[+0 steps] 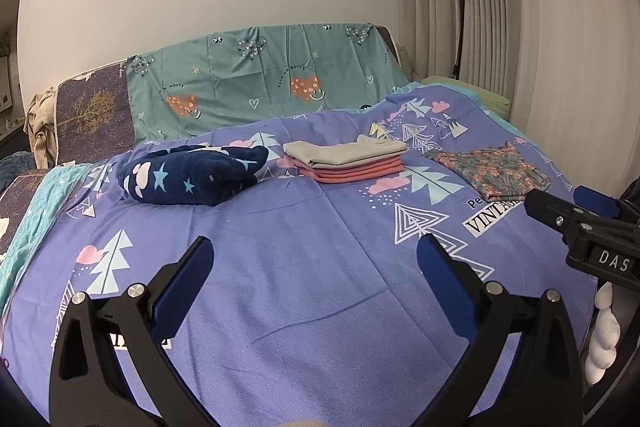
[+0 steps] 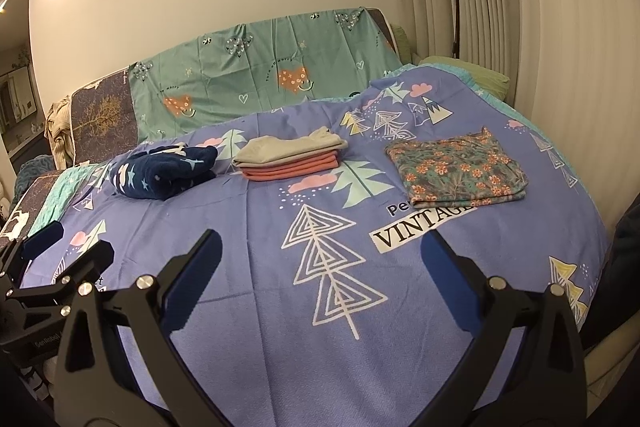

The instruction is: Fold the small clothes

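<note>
Judging from how the clothes lie, most of the folding looks finished: a floral garment point(image 2: 458, 167) sits folded flat at the right of the purple bedspread point(image 2: 256, 307), and a neat stack point(image 2: 290, 157) of a beige piece on top of pink ones rests near the middle, well apart from it. Only the navy star-print fleece point(image 2: 166, 173) at the left looks doubtful; it is bundled or loosely rolled rather than squared, so it may be the one piece left. Both tools hover over bare bedspread near the front edge, touching no clothing: the left gripper point(image 1: 314, 263) has its jaws spread wide and empty, and the right gripper point(image 2: 320, 255) is likewise spread wide, holding nothing.
</note>
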`<state>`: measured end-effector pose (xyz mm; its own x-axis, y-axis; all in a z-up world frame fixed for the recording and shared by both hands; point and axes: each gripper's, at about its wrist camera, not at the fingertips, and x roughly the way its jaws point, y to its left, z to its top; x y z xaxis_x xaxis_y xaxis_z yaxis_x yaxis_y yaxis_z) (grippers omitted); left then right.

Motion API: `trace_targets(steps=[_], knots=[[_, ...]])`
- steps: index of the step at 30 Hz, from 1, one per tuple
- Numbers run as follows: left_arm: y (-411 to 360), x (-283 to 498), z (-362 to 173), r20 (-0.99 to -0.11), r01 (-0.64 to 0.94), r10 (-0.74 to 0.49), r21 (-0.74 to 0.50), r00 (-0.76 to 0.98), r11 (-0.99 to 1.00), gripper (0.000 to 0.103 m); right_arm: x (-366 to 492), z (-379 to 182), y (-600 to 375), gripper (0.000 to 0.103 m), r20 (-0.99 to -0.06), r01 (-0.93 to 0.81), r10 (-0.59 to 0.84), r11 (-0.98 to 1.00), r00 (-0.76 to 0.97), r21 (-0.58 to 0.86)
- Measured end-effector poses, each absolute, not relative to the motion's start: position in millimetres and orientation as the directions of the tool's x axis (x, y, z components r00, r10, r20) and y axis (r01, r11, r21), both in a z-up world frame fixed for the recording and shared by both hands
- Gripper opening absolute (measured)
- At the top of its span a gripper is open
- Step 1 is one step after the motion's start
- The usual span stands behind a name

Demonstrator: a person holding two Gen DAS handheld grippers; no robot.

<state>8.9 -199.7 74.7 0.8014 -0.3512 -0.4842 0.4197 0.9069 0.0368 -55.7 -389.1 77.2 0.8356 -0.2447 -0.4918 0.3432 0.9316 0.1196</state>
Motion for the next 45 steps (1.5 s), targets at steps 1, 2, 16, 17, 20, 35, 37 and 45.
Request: trace_targets(steps=[1, 2, 16, 17, 20, 35, 37, 45], knots=[[-200, 9, 74, -0.486, 0.419, -0.349, 0.039, 0.801, 0.907, 0.102, -56, 77, -389, 0.101, -0.492, 0.342, -0.243, 0.932, 0.836, 0.12], [-201, 10, 75, -0.487, 0.419, -0.349, 0.04, 0.801, 0.907, 0.102, -55, 76, -389, 0.101, -0.492, 0.34, -0.241, 0.933, 0.836, 0.121], [-201, 14, 75, -0.496, 0.411, -0.34, 0.037, 0.799, 0.911, 0.102, -50, 75, -388, 0.101, -0.492, 0.325, -0.233, 0.939, 0.839, 0.11], [-201, 14, 75, -0.494, 0.411, -0.34, 0.038, 0.8, 0.911, 0.102, -50, 76, -388, 0.101, -0.491, 0.325, -0.233, 0.939, 0.839, 0.109], [-202, 13, 77, -0.489, 0.412, -0.342, 0.039, 0.802, 0.91, 0.102, -50, 77, -389, 0.101, -0.488, 0.325, -0.234, 0.939, 0.841, 0.109], [-207, 12, 84, -0.486, 0.424, -0.353, 0.042, 0.8, 0.905, 0.102, -52, 84, -390, 0.101, -0.481, 0.333, -0.249, 0.938, 0.841, 0.098], [-208, 11, 85, -0.483, 0.426, -0.354, 0.045, 0.801, 0.903, 0.102, -52, 84, -390, 0.101, -0.482, 0.335, -0.251, 0.937, 0.84, 0.096], [-209, 13, 83, -0.49, 0.428, -0.351, 0.049, 0.798, 0.903, 0.102, -51, 83, -391, 0.101, -0.487, 0.336, -0.25, 0.937, 0.837, 0.096]])
